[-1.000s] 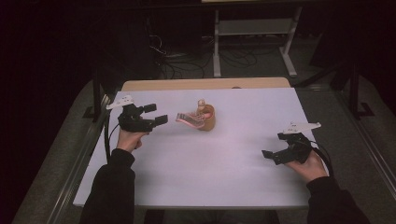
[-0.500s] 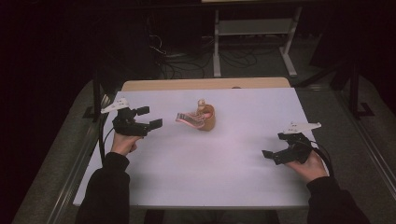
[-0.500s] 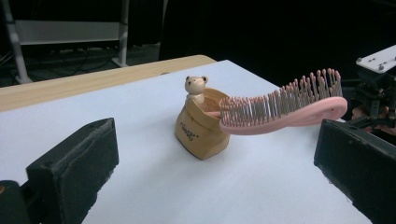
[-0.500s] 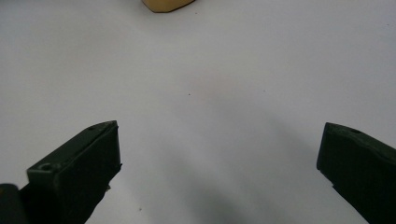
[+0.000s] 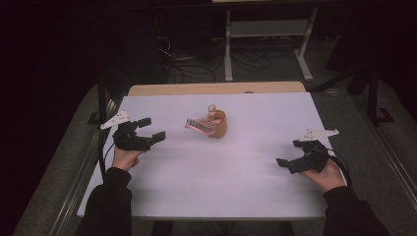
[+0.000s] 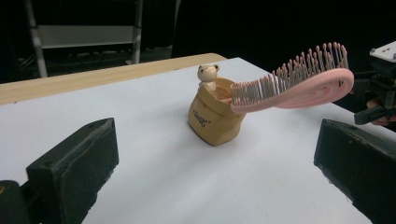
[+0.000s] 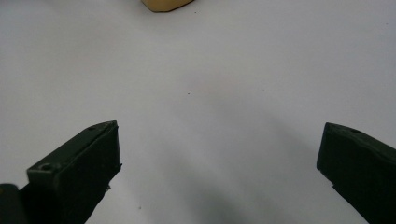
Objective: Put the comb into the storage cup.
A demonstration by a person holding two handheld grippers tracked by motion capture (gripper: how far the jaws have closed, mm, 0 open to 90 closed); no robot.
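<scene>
— Are the left gripper's [image 5: 150, 131] jaws holding anything?
— No, they've just been opening and stand wide apart, empty. The right gripper's [image 5: 290, 156] jaws are spread too, over bare white table [image 5: 236, 187].
— And the pink hairbrush [image 6: 299, 84]?
— Propped in the tan bear-topped holder [image 6: 215, 117] mid-table, bristle head jutting out, between both grippers and apart from them.

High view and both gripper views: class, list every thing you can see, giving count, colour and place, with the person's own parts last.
Holder: one, tan, bear figure on its rim, middle of the table.
Hairbrush: one, pink, handle in the holder, bristled head sticking out.
Table: one, white top, wooden far edge.
Metal stand: one, grey, behind the table.
Left gripper: one, black, jaws open, left of the holder.
Right gripper: one, black, jaws open, right side of the table.
</scene>
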